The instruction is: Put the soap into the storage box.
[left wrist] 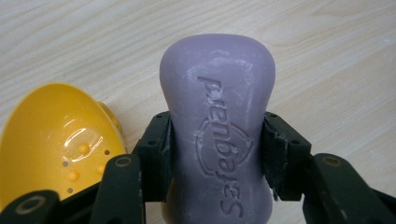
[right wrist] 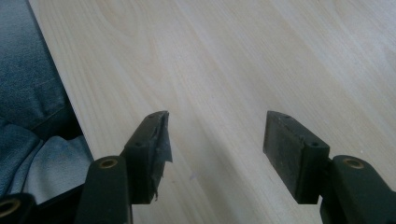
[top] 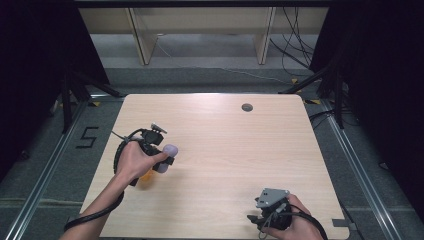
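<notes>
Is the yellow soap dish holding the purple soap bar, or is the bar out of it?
Out. The left gripper clamps the purple soap bar over bare table, beside the yellow soap dish, whose visible bowl is empty.

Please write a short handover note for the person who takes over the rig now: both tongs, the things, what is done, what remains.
Left tongs: shut on the purple soap bar, gripped at its narrow waist, above the table.
Right tongs: open, nothing between the pads, low over the table's near right corner.
Yellow soap dish: on the table right beside the left tongs; it has small holes and bumps inside and holds nothing.
Done: soap is grasped.
Left, probably: lay the soap in the dish, then release.
</notes>
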Demonstrator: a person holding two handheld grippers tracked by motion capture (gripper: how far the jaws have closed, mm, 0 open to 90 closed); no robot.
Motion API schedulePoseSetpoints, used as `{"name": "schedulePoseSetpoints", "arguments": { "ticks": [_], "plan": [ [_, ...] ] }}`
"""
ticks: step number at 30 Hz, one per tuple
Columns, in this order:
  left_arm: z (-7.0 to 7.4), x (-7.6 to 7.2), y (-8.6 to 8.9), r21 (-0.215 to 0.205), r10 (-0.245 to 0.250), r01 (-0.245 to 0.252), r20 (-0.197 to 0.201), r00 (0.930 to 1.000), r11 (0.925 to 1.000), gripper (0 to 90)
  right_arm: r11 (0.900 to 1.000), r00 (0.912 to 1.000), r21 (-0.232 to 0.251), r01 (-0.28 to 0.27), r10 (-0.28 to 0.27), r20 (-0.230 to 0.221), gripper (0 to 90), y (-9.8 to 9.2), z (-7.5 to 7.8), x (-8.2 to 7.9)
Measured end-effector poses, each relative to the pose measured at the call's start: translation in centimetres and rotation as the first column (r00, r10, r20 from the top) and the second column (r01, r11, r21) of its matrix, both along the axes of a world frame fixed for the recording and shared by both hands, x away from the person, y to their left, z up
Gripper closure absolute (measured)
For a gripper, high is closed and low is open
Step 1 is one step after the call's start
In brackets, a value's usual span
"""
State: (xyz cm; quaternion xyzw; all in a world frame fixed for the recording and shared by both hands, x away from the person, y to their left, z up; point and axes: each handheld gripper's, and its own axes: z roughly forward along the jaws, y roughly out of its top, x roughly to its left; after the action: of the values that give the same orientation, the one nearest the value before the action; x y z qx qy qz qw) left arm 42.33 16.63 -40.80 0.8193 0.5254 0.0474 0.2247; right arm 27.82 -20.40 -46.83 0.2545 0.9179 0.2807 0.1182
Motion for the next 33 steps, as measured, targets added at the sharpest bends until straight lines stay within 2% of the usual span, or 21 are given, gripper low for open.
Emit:
{"name": "schedulePoseSetpoints", "arguments": {
  "ticks": [1, 5, 14, 15, 20, 23, 25, 26, 29, 33],
  "plan": [
    [-0.1, 0.0, 0.0, -0.010, 0.013, -0.012, 0.004, 0.9999, 0.9999, 49.0, 1.000, 1.0000, 0.000, 0.001, -0.001, 0.000, 41.1, 0.0, 0.0, 0.0],
    [0.0, -0.1, 0.3, 0.003, 0.027, -0.027, -0.006, 0.9996, 0.9996, 48.9, 1.000, 1.0000, 0.001, 0.000, 0.000, 0.000, 41.1, 0.0, 0.0, 0.0],
    [0.5, 0.1, 1.4, -0.005, 0.065, -0.065, 0.001, 0.9979, 0.9979, 48.9, 1.000, 1.0000, 0.001, 0.000, 0.000, 0.000, 41.1, 0.0, 0.0, 0.0],
    [0.6, 0.2, 1.6, -0.007, 0.069, -0.069, 0.002, 0.9976, 0.9976, 48.9, 0.999, 0.9991, -0.005, -0.033, 0.033, 0.027, 41.1, -0.1, 0.0, 0.3],
    [0.8, 0.8, 2.5, 0.011, 0.097, -0.097, -0.004, 0.9953, 0.9952, 49.0, 0.999, 0.9991, -0.005, -0.034, 0.034, 0.025, 41.1, -0.1, 0.0, 0.3],
    [0.8, 1.2, 3.2, 0.007, 0.115, -0.115, -0.009, 0.9933, 0.9933, 48.9, 1.000, 0.9990, 0.008, -0.027, 0.027, 0.036, 41.1, -0.1, -0.1, 0.3],
    [0.8, 1.4, 3.5, 0.015, 0.122, -0.122, -0.013, 0.9924, 0.9924, 48.9, 1.000, 0.9997, 0.011, -0.009, 0.009, 0.023, 41.1, 0.0, -0.1, 0.2],
    [0.7, 1.5, 3.7, 0.014, 0.126, -0.125, -0.013, 0.9920, 0.9920, 49.0, 1.000, 0.9990, 0.008, -0.026, 0.026, 0.037, 41.1, -0.1, -0.1, 0.3],
    [0.5, 1.5, 4.2, 0.015, 0.137, -0.137, -0.014, 0.9905, 0.9905, 49.0, 1.000, 0.9989, 0.007, -0.027, 0.026, 0.038, 41.1, -0.1, -0.1, 0.3],
    [0.3, 1.6, 4.7, 0.021, 0.127, -0.126, -0.016, 0.9918, 0.9918, 48.9, 1.000, 0.9991, 0.010, -0.025, 0.025, 0.036, 41.1, 0.0, -0.1, 0.3]
  ]
}}
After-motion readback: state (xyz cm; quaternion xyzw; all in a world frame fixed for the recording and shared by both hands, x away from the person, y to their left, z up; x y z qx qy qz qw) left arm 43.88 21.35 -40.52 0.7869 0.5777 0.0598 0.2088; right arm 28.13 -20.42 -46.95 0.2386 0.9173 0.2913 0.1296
